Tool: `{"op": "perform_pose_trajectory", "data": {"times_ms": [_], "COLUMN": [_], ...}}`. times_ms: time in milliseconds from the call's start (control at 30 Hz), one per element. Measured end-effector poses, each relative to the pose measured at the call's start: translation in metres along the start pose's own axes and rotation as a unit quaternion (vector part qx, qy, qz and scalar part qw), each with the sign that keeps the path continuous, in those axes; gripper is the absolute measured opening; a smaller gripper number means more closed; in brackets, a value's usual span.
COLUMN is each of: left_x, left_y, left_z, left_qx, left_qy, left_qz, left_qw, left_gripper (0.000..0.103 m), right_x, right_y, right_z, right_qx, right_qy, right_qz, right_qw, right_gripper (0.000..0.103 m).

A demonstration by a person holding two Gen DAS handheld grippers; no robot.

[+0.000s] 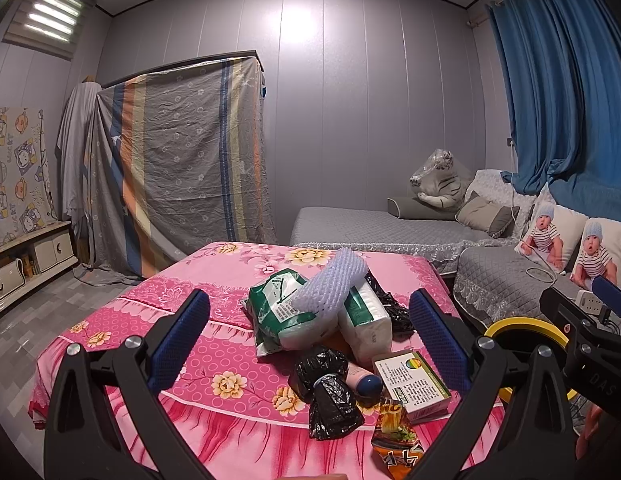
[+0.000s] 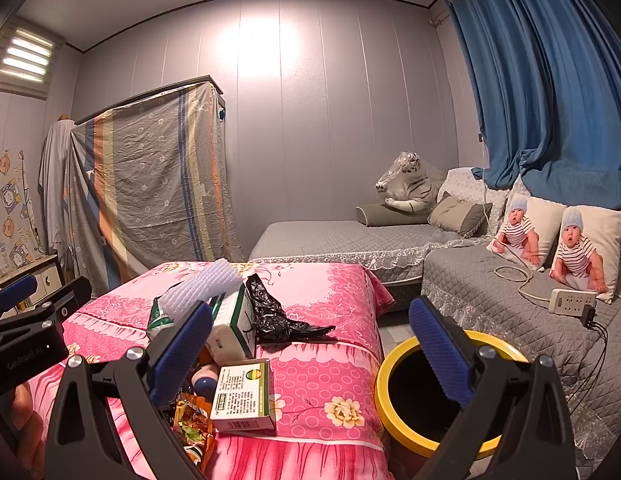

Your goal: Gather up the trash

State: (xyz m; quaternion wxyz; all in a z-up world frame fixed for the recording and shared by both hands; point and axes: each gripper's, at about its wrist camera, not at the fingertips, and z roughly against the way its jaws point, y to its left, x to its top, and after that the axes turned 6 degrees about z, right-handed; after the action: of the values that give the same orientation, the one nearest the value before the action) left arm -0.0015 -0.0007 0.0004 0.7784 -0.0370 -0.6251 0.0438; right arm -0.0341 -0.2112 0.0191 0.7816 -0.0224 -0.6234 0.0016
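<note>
We hold both claws spread wide and empty, the left claw (image 1: 310,340) framing the trash pile and the right claw (image 2: 310,344) hanging over the near right edge of the pink floral table (image 1: 122,320), partly above the yellow-rimmed bin (image 2: 384,376). We take the bin as our landmark: it stands on the floor just beside the table's right side, and what we can see of its inside is dark, so we cannot tell whether anything is in it yet. Nearest to us, left of the bin, lie an orange snack wrapper (image 1: 394,436) and a small printed box (image 1: 412,386). Just left of the box, a pink bottle with a blue cap (image 1: 364,380) rests against crumpled black plastic bags (image 1: 330,392). Farther back from the bin sit green-and-white tissue packs (image 1: 306,312), with a pale foam net sleeve (image 1: 330,284) lying across them and another black bag (image 2: 274,316) behind. As far as we can judge, the collecting has barely begun: the whole pile remains on the table, nothing is gripped, and every piece still has to go into the bin.
</note>
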Motion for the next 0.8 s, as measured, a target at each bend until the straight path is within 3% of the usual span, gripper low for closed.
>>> {"op": "perform_pose_trajectory", "data": {"times_ms": [800], "left_x": [0.0000], "left_y": [-0.0001], "left_z": [-0.0003], "left_qx": [0.001], "left_qy": [0.000], "left_qz": [-0.001], "left_qw": [1.0000], "left_gripper": [0.096], "right_x": [0.0016], "right_y": [-0.0009], "right_z": [0.0009], "right_qx": [0.000], "right_qy": [0.000], "right_qz": [-0.002], "right_qw": [1.000], "right_gripper": [0.095]}}
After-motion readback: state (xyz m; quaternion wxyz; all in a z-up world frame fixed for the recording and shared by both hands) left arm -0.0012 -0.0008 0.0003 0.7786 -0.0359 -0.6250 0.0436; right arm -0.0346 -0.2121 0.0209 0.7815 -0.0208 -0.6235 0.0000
